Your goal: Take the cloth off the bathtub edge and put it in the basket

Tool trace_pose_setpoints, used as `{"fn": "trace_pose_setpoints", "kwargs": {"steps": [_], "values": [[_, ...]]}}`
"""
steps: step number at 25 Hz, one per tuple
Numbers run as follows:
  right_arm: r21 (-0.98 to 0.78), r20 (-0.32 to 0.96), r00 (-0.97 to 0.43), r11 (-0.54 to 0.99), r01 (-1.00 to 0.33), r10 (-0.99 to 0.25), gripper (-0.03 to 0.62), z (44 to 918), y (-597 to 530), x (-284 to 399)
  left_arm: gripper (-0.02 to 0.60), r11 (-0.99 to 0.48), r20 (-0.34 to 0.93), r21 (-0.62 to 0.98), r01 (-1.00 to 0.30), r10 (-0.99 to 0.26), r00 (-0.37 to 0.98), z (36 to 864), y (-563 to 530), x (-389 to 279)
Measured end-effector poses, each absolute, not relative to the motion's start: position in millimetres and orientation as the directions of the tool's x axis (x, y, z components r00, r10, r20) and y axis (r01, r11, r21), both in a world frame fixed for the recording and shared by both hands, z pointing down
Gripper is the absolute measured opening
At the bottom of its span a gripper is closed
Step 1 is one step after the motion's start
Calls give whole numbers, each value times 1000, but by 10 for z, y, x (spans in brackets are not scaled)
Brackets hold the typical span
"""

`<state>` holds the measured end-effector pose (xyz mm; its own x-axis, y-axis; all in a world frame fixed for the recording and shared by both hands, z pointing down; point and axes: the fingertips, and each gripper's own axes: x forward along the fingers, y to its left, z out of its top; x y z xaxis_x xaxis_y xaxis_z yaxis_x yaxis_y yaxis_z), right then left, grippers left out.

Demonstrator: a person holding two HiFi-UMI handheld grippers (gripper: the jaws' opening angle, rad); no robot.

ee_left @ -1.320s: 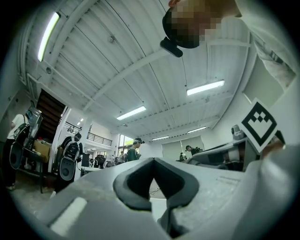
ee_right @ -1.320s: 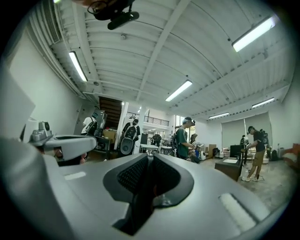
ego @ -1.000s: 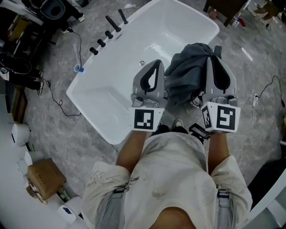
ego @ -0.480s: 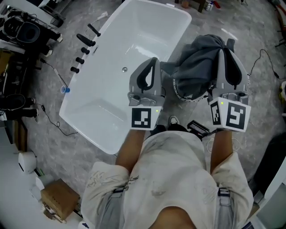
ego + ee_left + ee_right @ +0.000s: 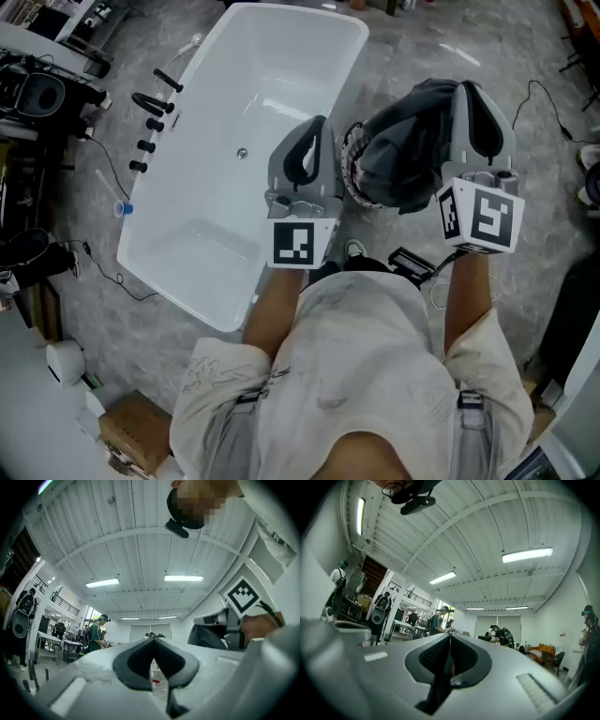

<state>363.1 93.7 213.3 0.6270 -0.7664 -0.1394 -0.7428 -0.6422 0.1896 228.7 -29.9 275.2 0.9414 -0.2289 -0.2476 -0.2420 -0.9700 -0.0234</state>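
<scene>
Grey floor point(image 5: 422, 37) surrounds the bathtub point(image 5: 272, 84). The cloth point(image 5: 403, 159), clamped in the right gripper point(image 5: 466, 89), hides most of the basket point(image 5: 349, 167). The left gripper point(image 5: 321, 122) is closed and empty.

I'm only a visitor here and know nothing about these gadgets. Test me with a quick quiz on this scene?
1. Fill in: the left gripper has its jaws together and holds ____.
2. True or false: the white bathtub is empty.
3. Which one holds the dark cloth? A) the left one B) the right gripper C) neither
Key: 1 nothing; 2 true; 3 B.
</scene>
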Motion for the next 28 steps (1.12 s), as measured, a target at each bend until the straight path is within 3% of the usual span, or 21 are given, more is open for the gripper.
{"fn": "trace_pose_setpoints", "kwargs": {"steps": [7, 21, 28], "values": [[120, -31, 630, -629, -768, -776, 9, 2621, 936, 3777, -3, -968, -215, -53, -244, -227, 950, 2828, -246, 2351], [134, -83, 638, -643, -754, -766, 9, 2417, 845, 3869, -3, -964, -204, -39, -263, -250, 946, 2851, -352, 2322], [114, -25, 638, -636, -763, -770, 9, 2625, 708, 3998, -3, -964, -200, -44, -262, -249, 948, 2863, -439, 2374]]}}
